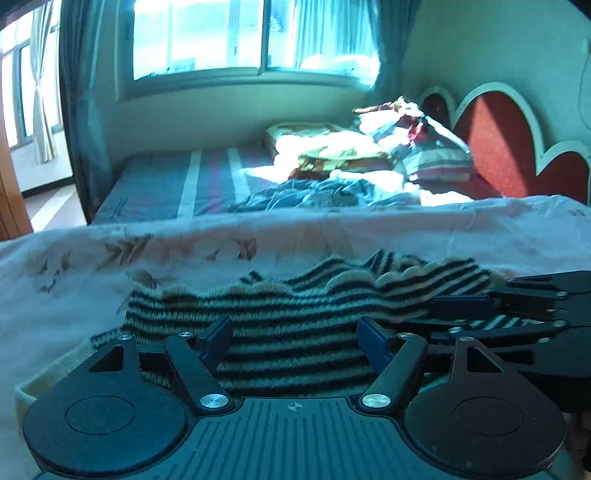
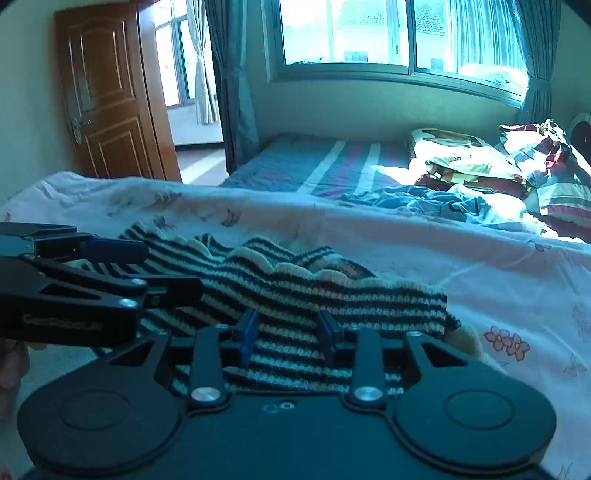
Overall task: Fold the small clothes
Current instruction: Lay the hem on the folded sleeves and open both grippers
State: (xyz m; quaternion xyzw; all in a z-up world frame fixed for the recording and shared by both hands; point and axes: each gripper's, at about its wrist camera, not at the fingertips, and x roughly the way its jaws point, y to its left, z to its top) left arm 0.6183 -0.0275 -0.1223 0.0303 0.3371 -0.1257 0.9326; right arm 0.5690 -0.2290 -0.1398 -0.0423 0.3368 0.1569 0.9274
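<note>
A small knitted garment with black and cream stripes (image 1: 295,306) lies rumpled on a white flowered sheet (image 1: 110,254); it also shows in the right wrist view (image 2: 295,288). My left gripper (image 1: 295,341) is open, its blue-padded fingers spread over the garment's near edge. My right gripper (image 2: 288,332) is open too, its fingers over the garment's near edge. The right gripper reaches in from the right in the left wrist view (image 1: 461,314). The left gripper reaches in from the left in the right wrist view (image 2: 155,269).
Beyond the sheet is a bed with a striped blue cover (image 1: 192,181), a crumpled blue cloth (image 1: 306,194), piled bedding and pillows (image 1: 388,147) and a red heart-shaped headboard (image 1: 495,144). A wooden door (image 2: 103,96) stands open at the left. Windows with curtains (image 2: 399,33) are behind.
</note>
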